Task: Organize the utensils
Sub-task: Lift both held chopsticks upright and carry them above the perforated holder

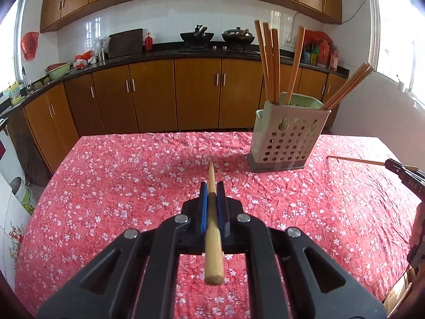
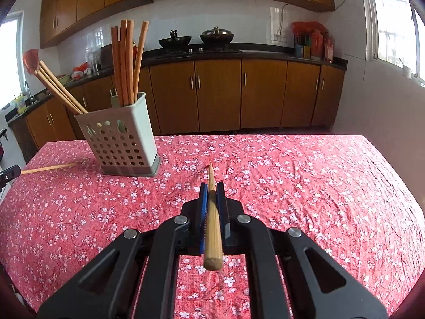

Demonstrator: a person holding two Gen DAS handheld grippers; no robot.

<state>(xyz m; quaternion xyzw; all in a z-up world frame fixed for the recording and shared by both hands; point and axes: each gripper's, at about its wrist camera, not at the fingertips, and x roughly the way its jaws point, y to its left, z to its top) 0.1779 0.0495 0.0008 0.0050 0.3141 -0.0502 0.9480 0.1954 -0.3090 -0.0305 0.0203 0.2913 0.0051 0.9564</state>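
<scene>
My left gripper [image 1: 212,186] is shut on a wooden chopstick [image 1: 212,228] that points forward over the red flowered tablecloth [image 1: 119,186], its tip clear of the cloth. My right gripper [image 2: 212,186] is shut on a second wooden chopstick [image 2: 212,228] in the same way. A pale perforated utensil holder [image 1: 288,138] stands ahead and to the right of the left gripper; in the right wrist view the holder [image 2: 122,143] is ahead and to the left. Several orange-brown chopsticks [image 1: 271,63] stand in it. The right gripper's tip [image 1: 398,168] shows at the right edge of the left wrist view.
The table ends just behind the holder, with wooden kitchen cabinets [image 1: 172,95] and a dark counter with woks [image 1: 196,37] beyond. The left gripper's tip [image 2: 9,174] and its chopstick [image 2: 47,168] show at the left edge in the right wrist view.
</scene>
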